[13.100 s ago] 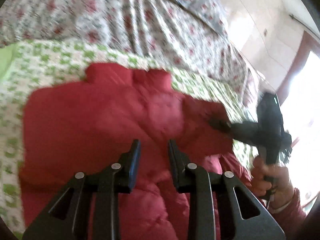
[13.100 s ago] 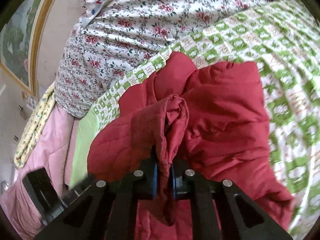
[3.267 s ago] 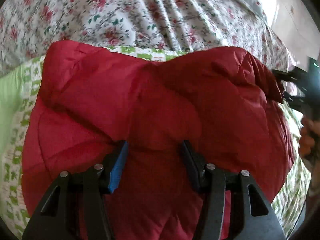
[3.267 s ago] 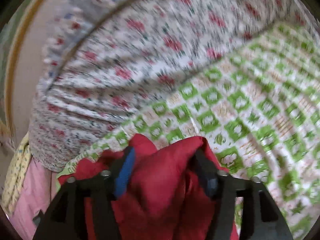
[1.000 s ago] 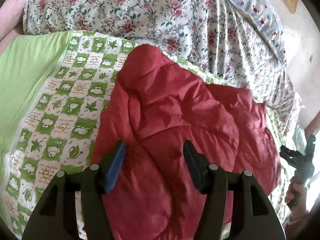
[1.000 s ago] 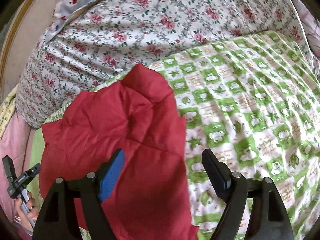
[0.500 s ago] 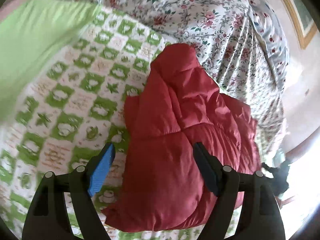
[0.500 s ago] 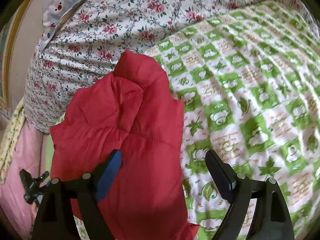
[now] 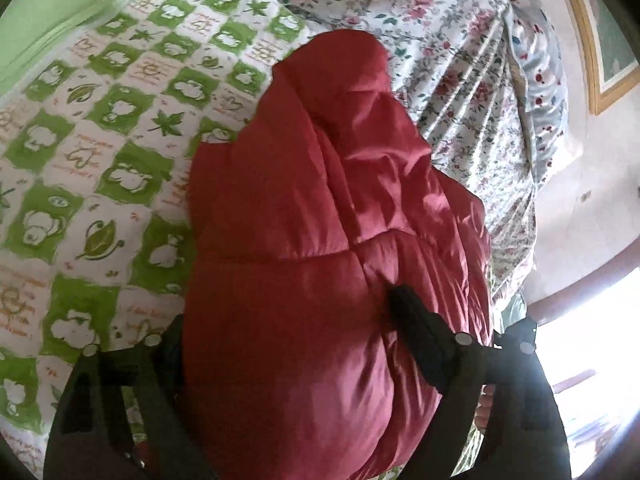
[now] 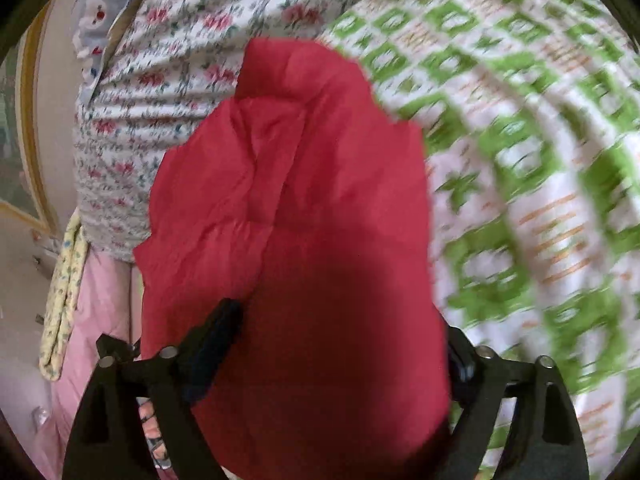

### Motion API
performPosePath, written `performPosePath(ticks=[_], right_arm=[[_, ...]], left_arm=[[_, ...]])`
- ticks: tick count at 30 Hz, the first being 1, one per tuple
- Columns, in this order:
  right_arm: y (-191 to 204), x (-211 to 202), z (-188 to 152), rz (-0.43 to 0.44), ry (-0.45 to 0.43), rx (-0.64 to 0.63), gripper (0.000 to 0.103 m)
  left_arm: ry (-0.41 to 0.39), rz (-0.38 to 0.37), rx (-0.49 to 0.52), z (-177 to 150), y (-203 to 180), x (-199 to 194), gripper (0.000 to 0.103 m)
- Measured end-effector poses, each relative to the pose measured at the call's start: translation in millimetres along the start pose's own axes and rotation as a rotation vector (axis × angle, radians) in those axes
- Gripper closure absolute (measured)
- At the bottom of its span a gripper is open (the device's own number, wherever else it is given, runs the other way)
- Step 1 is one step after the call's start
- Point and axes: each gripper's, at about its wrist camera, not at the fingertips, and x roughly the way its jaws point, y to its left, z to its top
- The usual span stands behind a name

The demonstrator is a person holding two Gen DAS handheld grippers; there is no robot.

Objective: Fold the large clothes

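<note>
We are lowering both grippers onto the folded red jacket [image 9: 332,240] lying at the bed's twelve o'clock end, the left gripper [image 9: 288,320] and right gripper [image 10: 340,328] each narrowing slightly while straddling its near edge, seemingly squeezing the bundle, so folding is nearing completion.

Left gripper [image 9: 288,320] jaws just closing, straddling the folded red jacket [image 9: 320,220]; right finger [image 9: 420,332] dents the padding. Jacket lies on green-check sheet [image 9: 100,152], floral quilt [image 9: 460,60] behind.
</note>
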Motion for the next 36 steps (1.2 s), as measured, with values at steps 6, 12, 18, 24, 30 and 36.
performPosePath(ticks=[6, 12, 18, 24, 30, 36], right_arm=[[20.0, -15.7, -6.6, -0.002, -0.012, -0.046, 0.061], [47.5, -42.2, -26.8, 0.05, -0.031, -0.092, 0.067], [68.0, -62.5, -66.5, 0.125, -0.018, -0.127, 0.068], [69.9, -65.9, -104.6, 0.148, 0.014, -0.137, 0.068], [47.2, -52.9, -114.1, 0.072, 0.013, -0.108, 0.063], [36.3, -44.7, -111.4, 0.026, -0.025, -0.101, 0.051]], left_arm=[[-0.019, -0.016, 0.045, -4.9, -13.0, -20.9, 0.063], [-0.066, -0.027, 0.101, -19.5, -29.2, -68.6, 0.067], [-0.101, -0.033, 0.111, -51.7, -28.4, -125.7, 0.068], [-0.1, -0.023, 0.1, -89.8, -8.6, -157.8, 0.068], [-0.095, 0.115, 0.166, -104.9, -0.5, -136.8, 0.065], [-0.111, 0.152, 0.142, -100.1, 18.3, -114.5, 0.054]])
